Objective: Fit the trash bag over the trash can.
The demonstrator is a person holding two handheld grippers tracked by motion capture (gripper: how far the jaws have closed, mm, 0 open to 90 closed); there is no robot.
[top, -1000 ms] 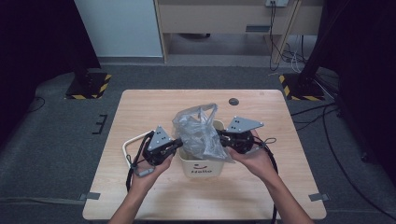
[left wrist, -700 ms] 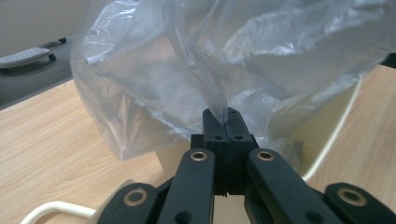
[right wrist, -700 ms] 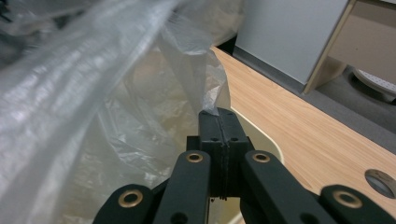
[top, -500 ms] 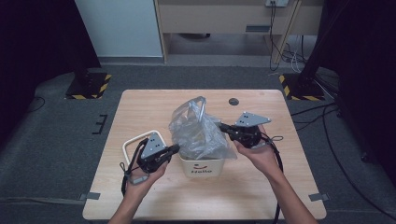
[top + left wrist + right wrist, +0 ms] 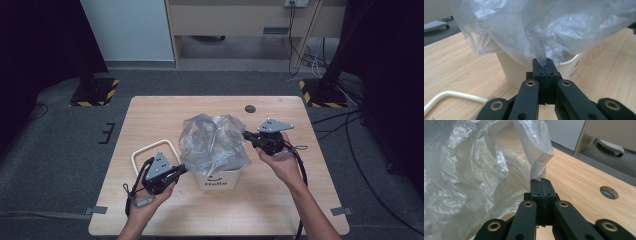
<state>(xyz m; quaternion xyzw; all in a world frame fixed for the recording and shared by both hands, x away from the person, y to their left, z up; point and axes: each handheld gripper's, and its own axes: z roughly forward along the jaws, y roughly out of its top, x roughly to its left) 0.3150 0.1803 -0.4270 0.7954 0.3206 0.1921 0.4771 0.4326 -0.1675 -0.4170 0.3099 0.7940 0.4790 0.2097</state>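
Looking down from the high view, we are seeing the clear plastic bag (image 5: 214, 142) billowing over the cream bin (image 5: 218, 178) at mid-table. The left gripper (image 5: 181, 170) is pinching the bag's near-left edge; the right gripper (image 5: 246, 134) is pinching its far-right edge. A cream loop handle (image 5: 150, 148) is lying just beside the left gripper, and a round grommet hole (image 5: 250, 108) is sitting well apart toward the far edge. Bare table (image 5: 165, 112) is lying open behind the bag and along the near edge.

Looking along the left gripper view, we are noting jaws clamped together on a gathered fold of bag (image 5: 541, 30), the bin (image 5: 514, 70) standing right behind.

Looking along the right gripper view, we are noting jaws closed on a twisted bag corner (image 5: 537, 152), open wood running right toward the hole (image 5: 609, 192).
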